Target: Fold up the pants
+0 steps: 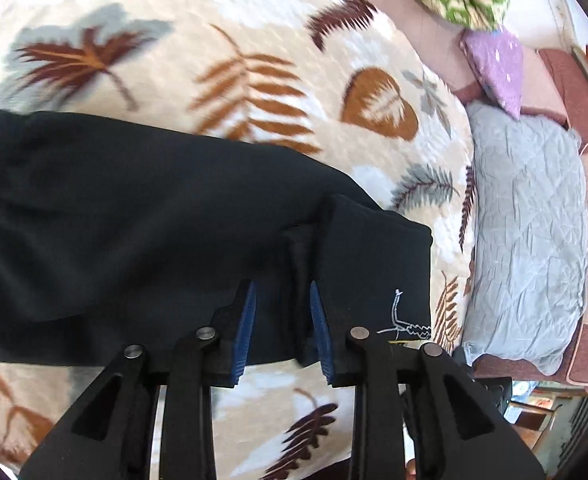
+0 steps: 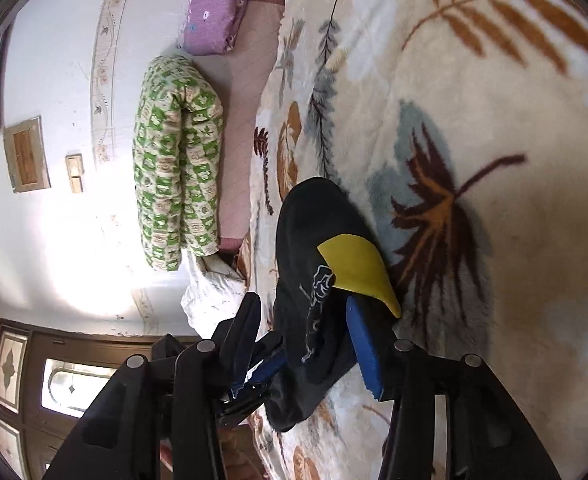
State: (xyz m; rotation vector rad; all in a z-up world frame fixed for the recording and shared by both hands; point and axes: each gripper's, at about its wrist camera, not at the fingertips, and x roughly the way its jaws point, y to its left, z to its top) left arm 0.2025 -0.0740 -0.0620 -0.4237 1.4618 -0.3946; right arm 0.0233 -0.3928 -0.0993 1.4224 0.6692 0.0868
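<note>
Black pants (image 1: 142, 216) are lying folded on the leaf-print blanket (image 1: 254, 40). The left gripper (image 1: 282, 320) is hovering over their near edge, jaws narrowly parted, a raised fold of cloth standing between the blue pads (image 1: 246, 320), seemingly unpinched. The right gripper (image 2: 306, 340) is standing wider, the embroidered end of the pants and a yellow patch (image 2: 358, 264) lying between its fingers, loose.

Bright daylight; glare on wall (image 2: 106, 240) beside door (image 2: 54, 384); slight motion blur; fisheye-bent, dark edges.
</note>
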